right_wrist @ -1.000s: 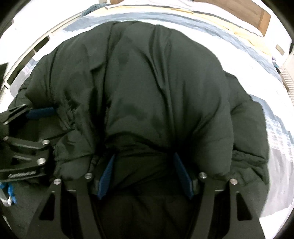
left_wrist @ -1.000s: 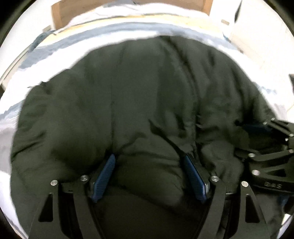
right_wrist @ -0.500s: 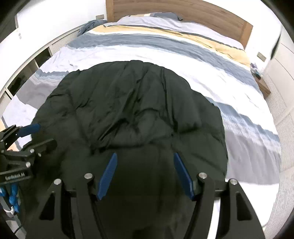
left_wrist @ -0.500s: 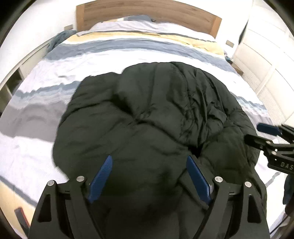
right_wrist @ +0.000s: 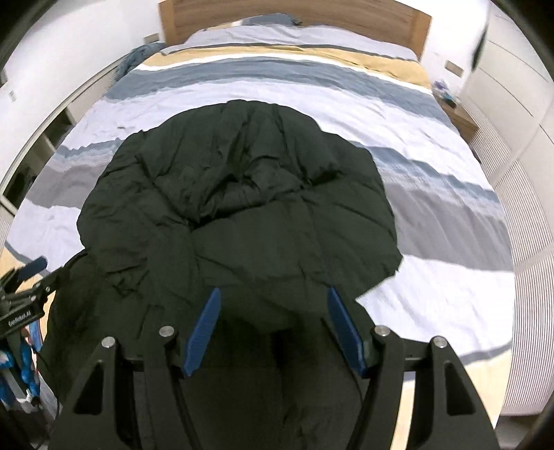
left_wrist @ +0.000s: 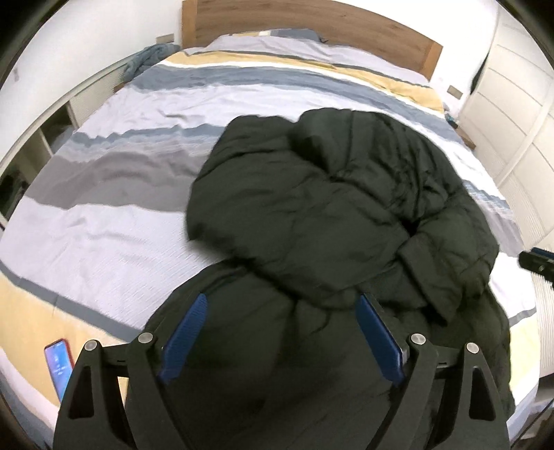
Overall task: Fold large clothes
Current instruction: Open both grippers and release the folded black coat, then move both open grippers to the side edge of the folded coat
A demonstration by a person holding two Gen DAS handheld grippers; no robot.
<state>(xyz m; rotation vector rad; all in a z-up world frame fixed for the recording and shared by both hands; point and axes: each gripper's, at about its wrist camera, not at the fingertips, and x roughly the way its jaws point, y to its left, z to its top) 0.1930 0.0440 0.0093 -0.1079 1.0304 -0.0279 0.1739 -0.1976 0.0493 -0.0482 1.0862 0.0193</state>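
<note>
One garment, one bed, two grippers: entry as found

Nearest: the left gripper (left_wrist: pixel 282 332), jaws spread wide and lately widening, pads clear of the cloth with nothing pinched between them. The right gripper (right_wrist: pixel 273 329) likewise stood apart-jawed and empty-handed, dark fabric visible below the gap but not pressed by either pad.

Next: the black padded jacket (right_wrist: pixel 242 214), a bulky heap on the bed (left_wrist: pixel 114 221), its near hem draped over the foot edge directly under both grippers. Upper part doubled down over the lower, leaving a thick, uneven bundle. Long axis ran from the foot edge toward the headboard (right_wrist: pixel 294 10), in line with both sets of jaws; bulk sat nearer the right-hand edge than the left.

Judgement: both grippers about equally near the hem, the right one more squarely centred.

Beside: a phone (left_wrist: pixel 59 363) near the foot edge, left corner, well apart from the jacket.

Farthest: striped bedding, bare to the headboard
</note>
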